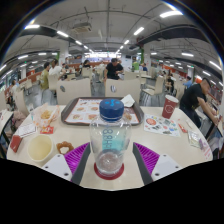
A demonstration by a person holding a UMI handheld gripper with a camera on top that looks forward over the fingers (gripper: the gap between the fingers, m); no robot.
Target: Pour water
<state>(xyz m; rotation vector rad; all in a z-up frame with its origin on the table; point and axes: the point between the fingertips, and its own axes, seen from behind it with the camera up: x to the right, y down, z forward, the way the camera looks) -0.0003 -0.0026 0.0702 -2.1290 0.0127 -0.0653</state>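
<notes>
A clear plastic water bottle (111,138) with a blue cap (111,108) stands upright on a round red coaster (110,171) on the pale table (150,140). My gripper (111,160) is open, and the bottle's lower part stands between the fingers. A gap shows at each side between the bottle and the purple pads (76,158). The bottle rests on its own on the coaster. Its cap is on.
Beyond the bottle lies a flat tray (92,112) with small items. A yellow bowl (38,148) and a small snack dish (65,147) sit to the left. A red cup (169,106) and a printed mat (160,125) are to the right, near a person's arm (207,108).
</notes>
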